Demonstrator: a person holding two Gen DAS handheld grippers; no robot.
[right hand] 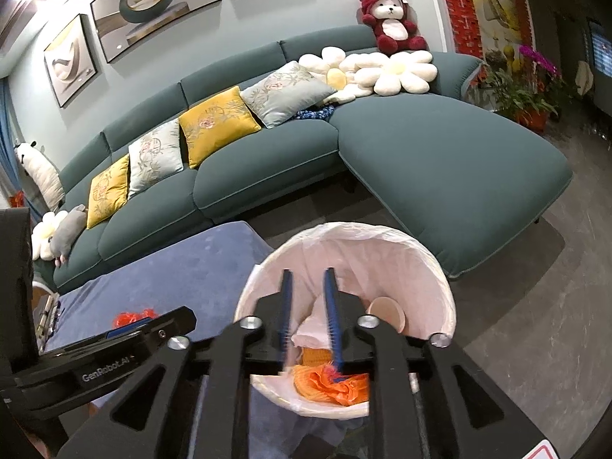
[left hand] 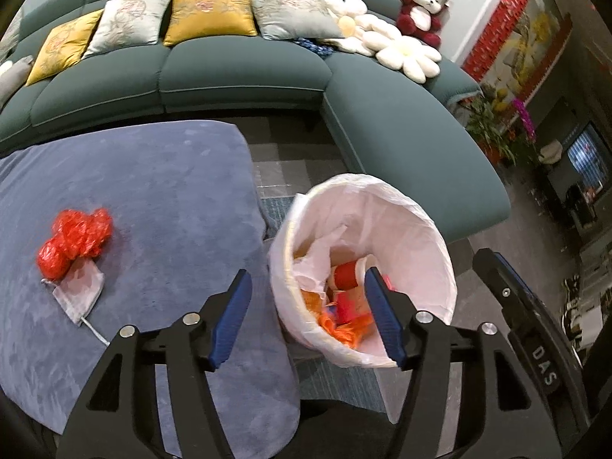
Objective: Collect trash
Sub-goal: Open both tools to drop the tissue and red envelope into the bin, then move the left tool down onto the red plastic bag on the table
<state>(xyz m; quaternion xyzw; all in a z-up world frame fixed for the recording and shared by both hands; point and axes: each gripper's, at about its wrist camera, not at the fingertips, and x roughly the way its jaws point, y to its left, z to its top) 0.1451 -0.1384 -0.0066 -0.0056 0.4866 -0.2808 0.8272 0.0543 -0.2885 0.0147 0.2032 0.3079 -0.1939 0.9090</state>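
Left claw (left hand: 306,313) spread wide, nothing between the blue ribbed pads; one finger hangs over the tabletop edge, the other over the bin's mouth. Right claw (right hand: 309,317) partly spread with a narrow gap, empty, poised above the bin; its pad tips look motion-blurred. Each claw's black body also shows at the edge of the other's view, cut off by the frame.

Trash bin (left hand: 440,237): round, lined with a thin crinkly white plastic bag folded over the rim. Inside: crumpled orange plastic (right hand: 329,382), a red-and-white paper cup (left hand: 348,273) on its side, a tan disc, maybe a cup base or lid (right hand: 386,313), white tissue or bag folds. Deeper contents hidden by the fingers and liner.

Tabletop (left hand: 153,191) covered in soft blue-grey velvety cloth, rounded edge, just beside the bin. On it, still uncollected: a crumpled red plastic bag (left hand: 76,237), shiny and lumpy, touching a small grey drawstring pouch (left hand: 80,290), cord trailing toward the claw. In the right view only a sliver of the red bag shows behind the left claw's body.

Beyond: teal L-shaped sofa (right hand: 451,153) with yellow and pale embroidered cushions, white flower-shaped pillows (right hand: 401,69), a red-and-white plush bear (right hand: 390,19).
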